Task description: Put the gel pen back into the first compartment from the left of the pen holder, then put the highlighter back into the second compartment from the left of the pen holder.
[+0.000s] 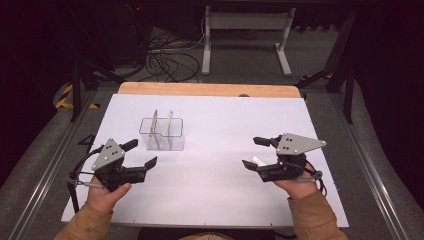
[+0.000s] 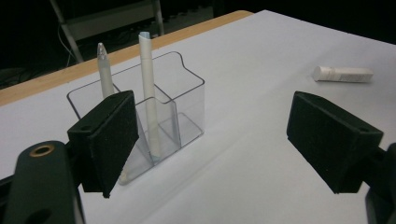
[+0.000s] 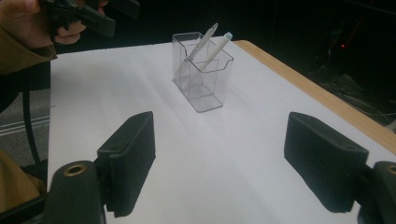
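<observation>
While both grippers are hovering over the desk's [image 1: 210, 200] near half, the left gripper [image 1: 142, 154] is keeping its jaws spread wide and gripping nothing, and the right gripper [image 1: 254, 151] is likewise gaping wide with nothing between its jaws. A clear holder [image 1: 161, 133] is standing left of the middle, toward the far edge, just beyond the left gripper, and two white pens [image 2: 150, 93] are leaning upright in it. A white tube [image 2: 342, 73] is lying flat on the desk beside the right gripper, untouched.
</observation>
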### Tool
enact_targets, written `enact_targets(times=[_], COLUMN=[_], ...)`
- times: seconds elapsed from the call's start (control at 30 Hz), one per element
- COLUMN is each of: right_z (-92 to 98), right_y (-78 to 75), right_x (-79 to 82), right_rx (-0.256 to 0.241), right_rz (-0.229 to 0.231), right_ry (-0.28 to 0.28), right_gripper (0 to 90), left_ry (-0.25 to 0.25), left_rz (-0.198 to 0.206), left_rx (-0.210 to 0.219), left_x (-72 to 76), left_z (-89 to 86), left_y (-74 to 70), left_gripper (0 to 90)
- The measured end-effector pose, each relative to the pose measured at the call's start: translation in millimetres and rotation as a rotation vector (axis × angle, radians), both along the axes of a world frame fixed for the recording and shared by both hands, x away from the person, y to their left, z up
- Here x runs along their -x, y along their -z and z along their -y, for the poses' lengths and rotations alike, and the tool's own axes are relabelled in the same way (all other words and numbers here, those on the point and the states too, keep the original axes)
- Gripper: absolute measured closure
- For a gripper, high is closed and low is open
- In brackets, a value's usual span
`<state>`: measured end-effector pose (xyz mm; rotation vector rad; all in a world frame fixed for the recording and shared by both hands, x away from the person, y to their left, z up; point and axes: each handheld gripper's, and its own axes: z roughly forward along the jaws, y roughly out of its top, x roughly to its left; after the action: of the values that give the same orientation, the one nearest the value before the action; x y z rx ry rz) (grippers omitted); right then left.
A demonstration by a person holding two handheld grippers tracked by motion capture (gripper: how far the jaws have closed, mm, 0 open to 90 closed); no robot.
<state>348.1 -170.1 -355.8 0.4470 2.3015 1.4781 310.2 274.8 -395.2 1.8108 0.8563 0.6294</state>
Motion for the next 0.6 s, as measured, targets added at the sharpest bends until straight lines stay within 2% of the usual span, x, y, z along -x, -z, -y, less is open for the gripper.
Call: enact_targets(times=[0.33, 0.4, 0.6], right_z=[-2.0, -2.0, -2.3], right_y=[4.8, 6.2, 13.4], right_x=[-4.7, -6.1, -12.6], right_rx=[0.031, 0.036, 0.074], right_rz=[-0.009, -0.012, -0.040], right_ry=[0.016, 0.028, 0.065], right_gripper=[25.3, 25.2, 25.5], left_ry=[-0.010, -0.012, -0.020], left_rz=[0.011, 0.009, 0.009], left_rx=[0.003, -0.005, 0.005], left_x=[11.0, 11.3, 12.2], left_z=[-8.1, -9.6, -13.8], left_y=[6.0, 7.7, 8.5], left_gripper=[17.0, 17.0, 16.9])
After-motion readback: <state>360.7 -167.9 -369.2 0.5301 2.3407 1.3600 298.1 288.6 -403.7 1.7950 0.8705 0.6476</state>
